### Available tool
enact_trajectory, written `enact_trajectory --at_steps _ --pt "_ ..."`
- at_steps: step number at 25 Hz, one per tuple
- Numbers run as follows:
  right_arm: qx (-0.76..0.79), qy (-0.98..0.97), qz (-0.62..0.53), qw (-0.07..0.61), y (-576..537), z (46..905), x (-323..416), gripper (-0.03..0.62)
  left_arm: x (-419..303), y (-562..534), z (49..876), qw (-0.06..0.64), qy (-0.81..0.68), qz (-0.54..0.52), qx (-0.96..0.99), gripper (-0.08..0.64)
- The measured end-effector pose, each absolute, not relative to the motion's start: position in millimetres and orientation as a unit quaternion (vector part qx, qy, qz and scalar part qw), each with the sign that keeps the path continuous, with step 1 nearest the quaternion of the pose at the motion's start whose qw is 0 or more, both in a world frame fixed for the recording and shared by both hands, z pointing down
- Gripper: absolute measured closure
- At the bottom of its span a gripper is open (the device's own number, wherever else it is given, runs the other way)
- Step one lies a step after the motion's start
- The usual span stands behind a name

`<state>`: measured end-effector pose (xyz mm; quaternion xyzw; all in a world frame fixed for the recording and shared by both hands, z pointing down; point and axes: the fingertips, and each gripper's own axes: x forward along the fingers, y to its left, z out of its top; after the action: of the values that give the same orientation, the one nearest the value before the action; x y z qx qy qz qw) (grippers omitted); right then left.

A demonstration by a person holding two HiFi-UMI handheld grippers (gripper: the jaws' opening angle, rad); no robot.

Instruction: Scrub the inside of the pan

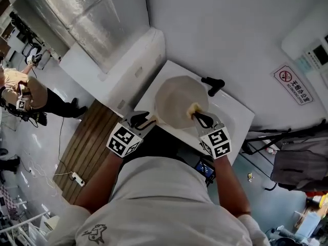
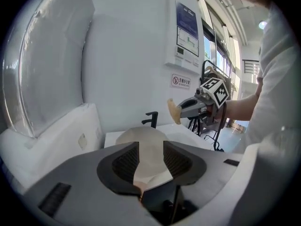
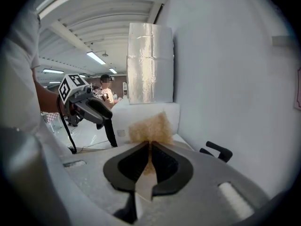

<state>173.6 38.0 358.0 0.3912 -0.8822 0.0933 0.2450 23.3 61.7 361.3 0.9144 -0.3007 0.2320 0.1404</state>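
Observation:
A pale cream pan (image 1: 179, 99) is held up over the white sink (image 1: 238, 118). My left gripper (image 1: 145, 121) is shut on the pan's pale handle (image 2: 149, 161), which runs between the jaws towards the pan (image 2: 141, 135). My right gripper (image 1: 197, 118) is shut on a yellow-brown sponge (image 3: 150, 127). The sponge (image 1: 193, 109) hangs by the pan's right rim. In the left gripper view the sponge (image 2: 174, 111) stands above and to the right of the pan, apart from it.
A black faucet (image 1: 212, 85) stands at the back of the sink. A white cabinet (image 1: 123, 65) adjoins the sink's left side, under a foil-wrapped duct (image 1: 97, 14). A wooden slatted mat (image 1: 89, 147) and a power strip (image 1: 78, 178) lie on the floor at left. A person (image 1: 20, 91) stands far left.

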Motion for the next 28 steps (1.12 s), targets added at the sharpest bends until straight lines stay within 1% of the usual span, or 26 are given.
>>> enact_trajectory --at_steps 5,8,17,23,28 --pt "0.398 -0.885 0.088 0.224 36 336 167 0.569 18 67 336 0.135 -0.302 0.209 0.920 0.403" --pt "0.404 -0.885 0.083 0.217 40 330 159 0.569 13 71 336 0.137 -0.288 0.210 0.924 0.411" --pt "0.432 -0.877 0.081 0.196 64 314 126 0.569 -16 93 325 0.119 -0.250 0.200 0.940 0.493" --pt "0.448 -0.872 0.101 0.170 93 303 89 0.571 -56 126 317 0.115 -0.231 0.195 0.946 0.545" --pt "0.465 -0.865 0.096 0.163 124 293 59 0.571 -89 154 309 0.105 -0.217 0.184 0.953 0.561"
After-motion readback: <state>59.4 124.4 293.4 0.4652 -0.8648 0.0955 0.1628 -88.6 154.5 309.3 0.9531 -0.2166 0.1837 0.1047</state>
